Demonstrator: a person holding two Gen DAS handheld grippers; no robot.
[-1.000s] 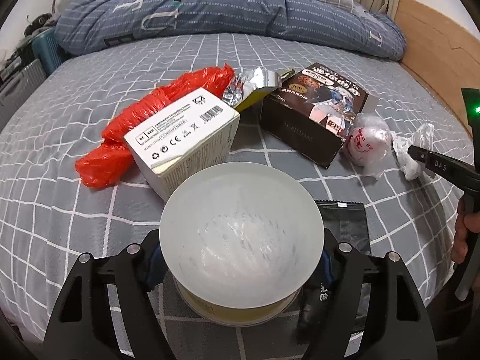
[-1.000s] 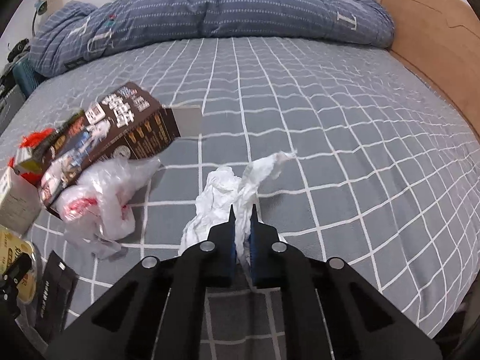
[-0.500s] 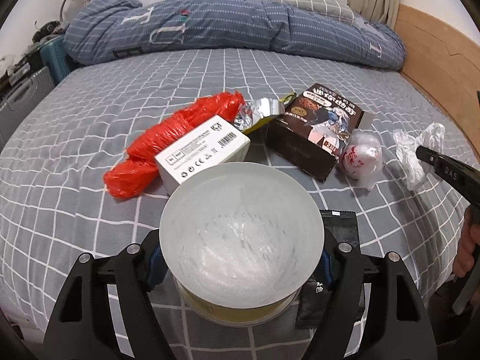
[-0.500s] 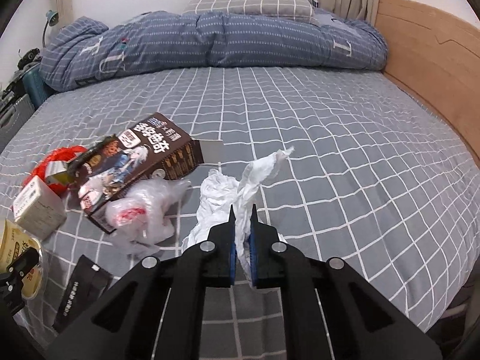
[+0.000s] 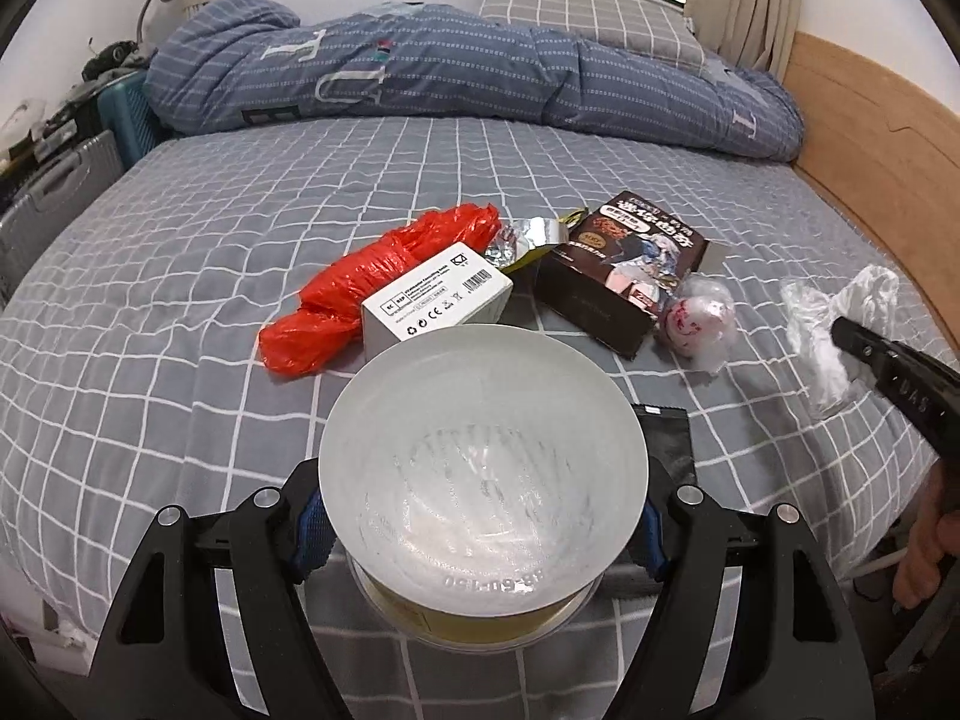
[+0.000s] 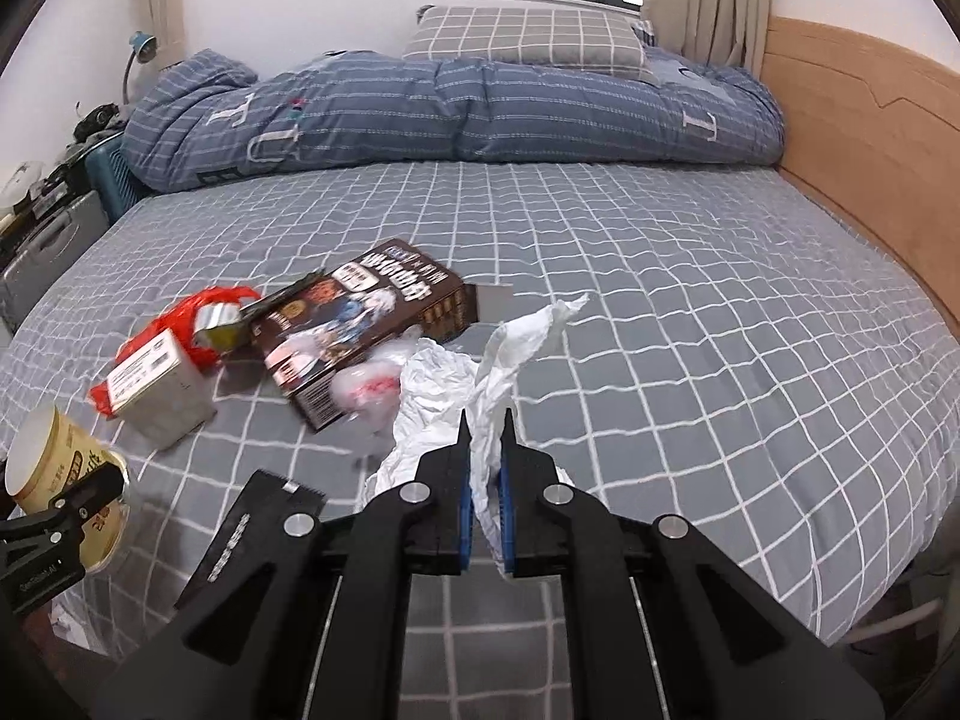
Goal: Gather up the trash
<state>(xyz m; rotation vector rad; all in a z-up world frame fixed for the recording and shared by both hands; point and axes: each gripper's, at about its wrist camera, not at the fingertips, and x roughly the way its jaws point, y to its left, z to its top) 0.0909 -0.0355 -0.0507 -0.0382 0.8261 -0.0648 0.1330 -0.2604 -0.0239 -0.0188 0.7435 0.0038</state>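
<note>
White crumpled tissue [image 6: 480, 396] is hanging pinched between the closed pads of the right gripper [image 6: 483, 438], now rising clear of the grey checked bed [image 6: 690, 330] it was lying on a second ago. The left gripper [image 5: 483, 534] is holding a lidded plastic cup [image 5: 483, 462] in wide jaws, lifting too. Both pieces are coming away; the brown box [image 5: 624, 270], red bag [image 5: 372, 288] and white carton [image 5: 438, 300] are staying beside it on the bed, awaiting collection.

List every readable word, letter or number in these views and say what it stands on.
"T", "U": folded blue striped quilt.
"DAS", uncertain: black right gripper.
Too small or blurred: white cardboard box, dark brown printed carton, frosted-lidded yellow cup.
</note>
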